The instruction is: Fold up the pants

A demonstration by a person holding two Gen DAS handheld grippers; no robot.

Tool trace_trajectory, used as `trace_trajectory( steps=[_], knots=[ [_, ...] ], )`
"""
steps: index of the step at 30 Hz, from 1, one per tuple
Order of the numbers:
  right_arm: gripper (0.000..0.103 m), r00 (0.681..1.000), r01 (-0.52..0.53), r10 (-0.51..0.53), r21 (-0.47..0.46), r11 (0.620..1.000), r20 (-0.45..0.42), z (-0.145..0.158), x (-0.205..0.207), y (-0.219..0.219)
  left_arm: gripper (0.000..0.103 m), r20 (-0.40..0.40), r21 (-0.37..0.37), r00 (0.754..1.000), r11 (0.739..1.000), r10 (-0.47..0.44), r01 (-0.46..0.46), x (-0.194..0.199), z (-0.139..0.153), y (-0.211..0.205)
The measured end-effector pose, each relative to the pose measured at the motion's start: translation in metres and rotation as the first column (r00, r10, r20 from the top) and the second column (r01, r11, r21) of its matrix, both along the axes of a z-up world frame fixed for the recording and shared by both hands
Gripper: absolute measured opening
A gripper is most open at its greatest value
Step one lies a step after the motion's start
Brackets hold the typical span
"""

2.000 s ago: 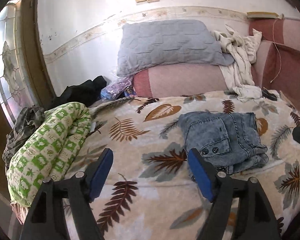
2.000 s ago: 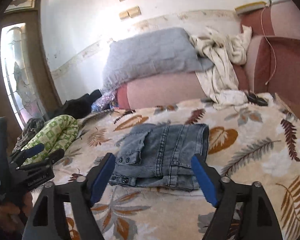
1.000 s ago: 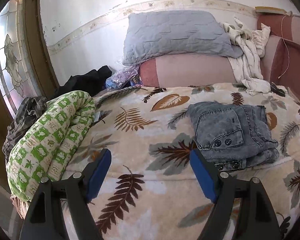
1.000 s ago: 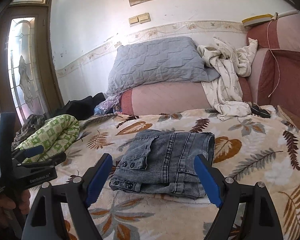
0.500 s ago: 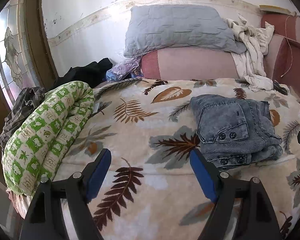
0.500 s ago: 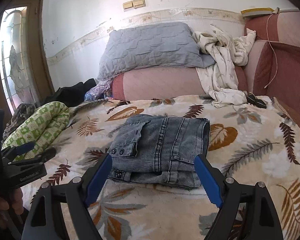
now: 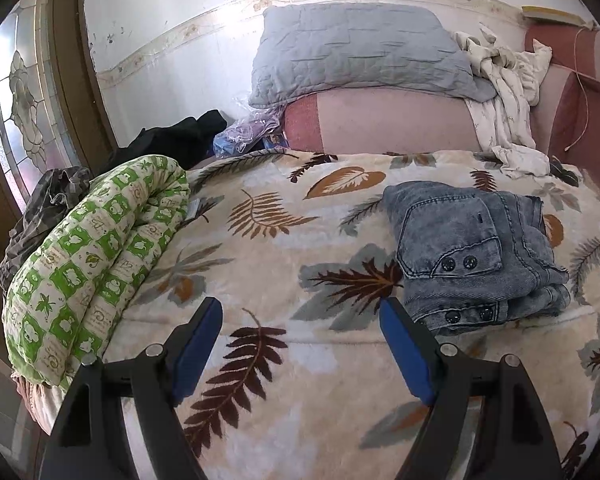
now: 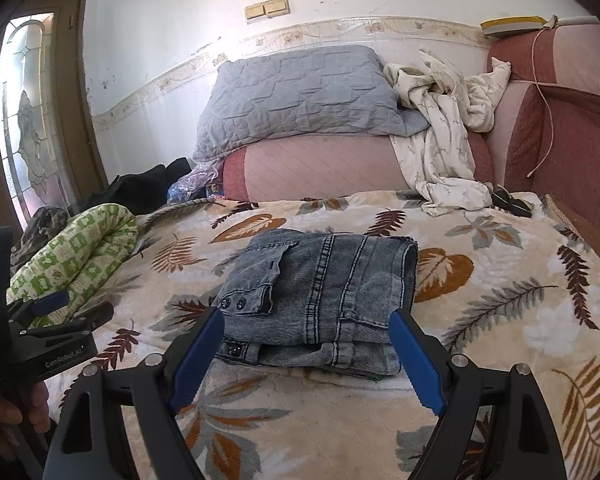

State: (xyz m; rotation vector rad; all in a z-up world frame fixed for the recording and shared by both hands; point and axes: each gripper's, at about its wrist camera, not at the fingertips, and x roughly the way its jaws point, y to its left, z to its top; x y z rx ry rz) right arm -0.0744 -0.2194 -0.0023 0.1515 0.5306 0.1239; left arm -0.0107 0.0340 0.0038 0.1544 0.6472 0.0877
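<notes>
Denim pants (image 8: 320, 296) lie folded into a thick, roughly square bundle in the middle of a bed, on a cream blanket (image 8: 500, 320) printed with brown, orange and grey leaves. The fabric is washed grey-blue with pale mottling. A pocket flap with two dark buttons sits on top at the bundle's left side, pale double seams run front to back across it, and stacked layers with more dark buttons show along the near edge.

Going from left to right in the right wrist view: the left gripper (image 8: 56, 312) is at the far left edge, held in a hand (image 8: 16, 404); a rolled green-and-white quilt (image 8: 72, 264) lies along the bed's left edge; the pants sit at centre; a crumpled cream cloth (image 8: 444, 140) hangs over red cushions at the far right. A grey quilted pillow (image 8: 300, 96) rests on a pink bolster behind.

The right gripper (image 8: 308, 344) hovers just in front of the pants with its blue pads spread wide and nothing between them. In the left wrist view the left gripper (image 7: 302, 334) is equally wide apart and empty over bare blanket, the pants (image 7: 472, 256) to its right.
</notes>
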Motion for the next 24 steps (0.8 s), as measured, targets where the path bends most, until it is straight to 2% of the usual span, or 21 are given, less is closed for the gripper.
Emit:
trace_trajectory(
  steps=[24],
  knots=[
    [0.087,1.0,0.009,-0.009,-0.03,1.0,-0.024,-0.004,0.003,0.0051,0.081,-0.02,-0.006,1.0,1.0,0.01,-0.01,0.0008,-0.0067,0.0028]
  ],
)
